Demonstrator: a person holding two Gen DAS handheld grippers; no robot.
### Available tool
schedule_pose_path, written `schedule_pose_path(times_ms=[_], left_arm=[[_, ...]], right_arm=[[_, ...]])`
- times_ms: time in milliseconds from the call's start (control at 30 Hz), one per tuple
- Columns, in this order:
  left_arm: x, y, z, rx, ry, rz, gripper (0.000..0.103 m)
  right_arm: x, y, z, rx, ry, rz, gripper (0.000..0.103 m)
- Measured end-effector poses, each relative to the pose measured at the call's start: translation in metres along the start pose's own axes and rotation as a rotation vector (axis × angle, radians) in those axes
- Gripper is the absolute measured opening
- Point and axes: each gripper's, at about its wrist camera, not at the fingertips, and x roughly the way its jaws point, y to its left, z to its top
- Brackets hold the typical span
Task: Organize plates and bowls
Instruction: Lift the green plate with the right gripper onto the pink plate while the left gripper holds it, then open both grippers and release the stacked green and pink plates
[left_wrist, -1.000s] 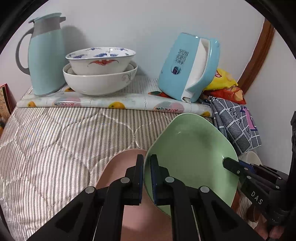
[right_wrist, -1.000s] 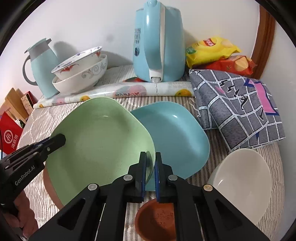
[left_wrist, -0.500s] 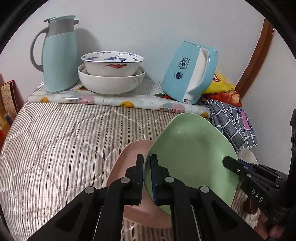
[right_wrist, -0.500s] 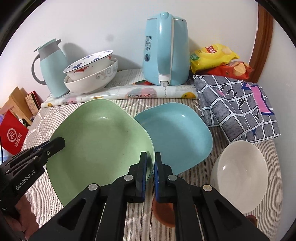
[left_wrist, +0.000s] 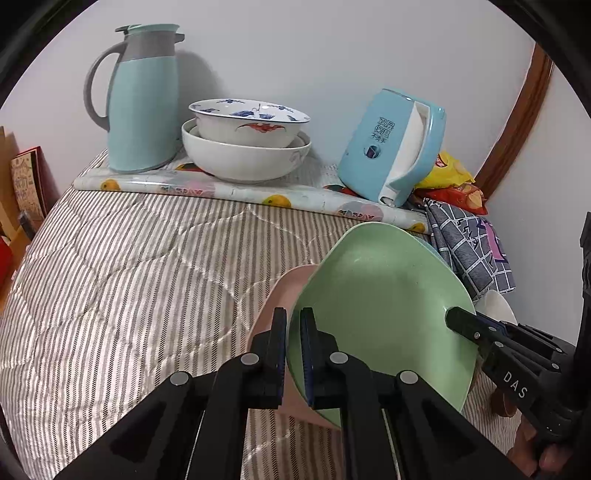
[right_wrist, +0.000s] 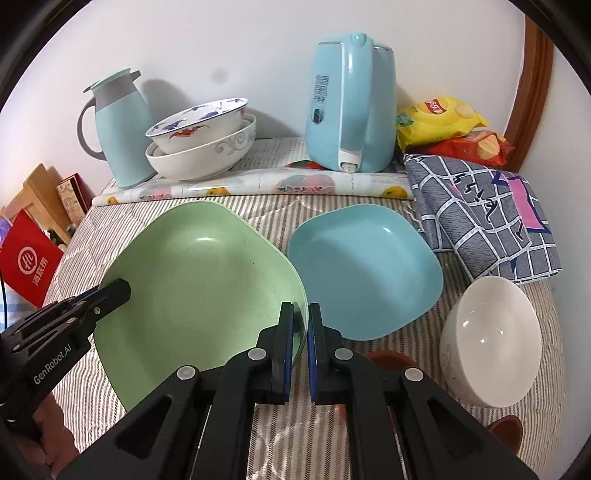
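Observation:
Both grippers hold one green plate (left_wrist: 384, 314) (right_wrist: 199, 295) in the air, tilted. My left gripper (left_wrist: 293, 325) is shut on its left rim and shows in the right wrist view (right_wrist: 118, 286). My right gripper (right_wrist: 300, 317) is shut on its right rim and shows in the left wrist view (left_wrist: 452, 319). A pink plate (left_wrist: 275, 321) lies on the bed under the green one. A blue plate (right_wrist: 365, 269) lies to the right. A white bowl (right_wrist: 491, 336) lies tilted on its side. Two stacked bowls (left_wrist: 247, 144) (right_wrist: 201, 140) stand at the back.
A light-blue thermos jug (left_wrist: 142, 99) and a blue kettle (right_wrist: 349, 107) stand by the wall on a rolled mat (left_wrist: 236, 192). Snack bags (right_wrist: 450, 129) and a checked cloth (right_wrist: 487, 214) lie at the right. A brown saucer (right_wrist: 388, 360) lies near my right gripper. Boxes (right_wrist: 31, 258) stand at the left.
Both grippers have lifted the green plate up and back, off the blue plate and the pink plate. The blue plate now shows whole.

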Motion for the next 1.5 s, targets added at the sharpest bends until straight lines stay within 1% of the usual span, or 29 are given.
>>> schedule_pose_path(times_ms=[300, 567, 733, 1067, 1267, 1500], left_arm=[[0.013, 0.014, -0.008, -0.018, 0.029, 0.017, 0.008], [0.026, 0.024, -0.012, -0.006, 0.061, 0.045, 0.008], [0.031, 0.031, -0.011, -0.015, 0.068, 0.033, 0.008], [0.035, 0.027, -0.016, -0.002, 0.08, 0.03, 0.008], [0.034, 0.032, -0.016, -0.025, 0.088, 0.003, 0.01], [0.034, 0.033, -0.018, -0.048, 0.091, 0.0, 0.012]], right_arm=[[0.017, 0.01, -0.005, -0.015, 0.032, 0.004, 0.007], [0.04, 0.017, -0.006, -0.011, 0.068, 0.005, 0.006], [0.048, 0.022, -0.006, -0.02, 0.079, -0.011, 0.006], [0.05, 0.023, -0.007, -0.046, 0.071, -0.031, 0.007], [0.05, 0.022, -0.01, -0.049, 0.074, -0.028, 0.009], [0.049, 0.022, -0.01, -0.053, 0.068, -0.018, 0.009]])
